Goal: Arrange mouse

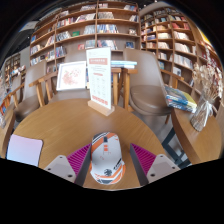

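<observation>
A white mouse with orange and grey markings (106,157) lies on a round wooden table (60,125). It sits between my gripper's (111,163) two fingers, its front pointing away from me. The left magenta pad (79,158) is close by the mouse's side. The right pad (144,158) stands apart from it with bare table showing between. The gripper is open around the mouse, which rests on the table.
An upright sign stand (100,82) stands at the table's far side. A white sheet (25,150) lies at the table's left. Chairs (150,92) ring the table, a poster board (71,76) and bookshelves (90,25) stand beyond.
</observation>
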Tool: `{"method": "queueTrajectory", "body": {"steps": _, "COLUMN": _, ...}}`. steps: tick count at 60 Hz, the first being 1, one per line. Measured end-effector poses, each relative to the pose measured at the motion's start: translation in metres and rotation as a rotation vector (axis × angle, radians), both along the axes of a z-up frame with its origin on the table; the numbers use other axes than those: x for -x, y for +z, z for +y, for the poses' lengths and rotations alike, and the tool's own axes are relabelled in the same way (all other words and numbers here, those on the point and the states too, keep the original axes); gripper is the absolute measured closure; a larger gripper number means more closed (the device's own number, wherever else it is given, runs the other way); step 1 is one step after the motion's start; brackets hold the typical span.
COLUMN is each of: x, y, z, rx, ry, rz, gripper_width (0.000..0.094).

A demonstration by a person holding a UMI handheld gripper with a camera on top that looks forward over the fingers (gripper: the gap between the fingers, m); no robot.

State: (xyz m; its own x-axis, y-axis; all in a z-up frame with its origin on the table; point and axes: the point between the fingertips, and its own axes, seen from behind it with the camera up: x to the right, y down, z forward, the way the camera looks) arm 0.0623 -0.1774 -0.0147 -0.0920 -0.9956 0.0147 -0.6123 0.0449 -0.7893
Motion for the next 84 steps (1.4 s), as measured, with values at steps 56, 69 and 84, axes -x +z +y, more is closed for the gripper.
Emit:
{"method": "queueTrajectory", "body": {"steps": 56, "x": 0.065, "y": 0.042, "z": 0.332, "rx": 0.0, "ry": 0.238, "rz": -0.007, "gripper_width": 0.0494}}
{"method": "queueTrajectory", "body": {"steps": 69, "x": 0.069, "y": 0.006, "z": 0.335, "rx": 0.041, "ry": 0.214, "rz": 0.033, "gripper_width": 0.047}}
{"method": "queueTrajectory", "body": {"steps": 84, "x": 0.082, "y": 0.011, "z": 0.324, "rx": -0.003, "ry": 0.156, "rz": 0.05, "gripper_width": 0.0108}}
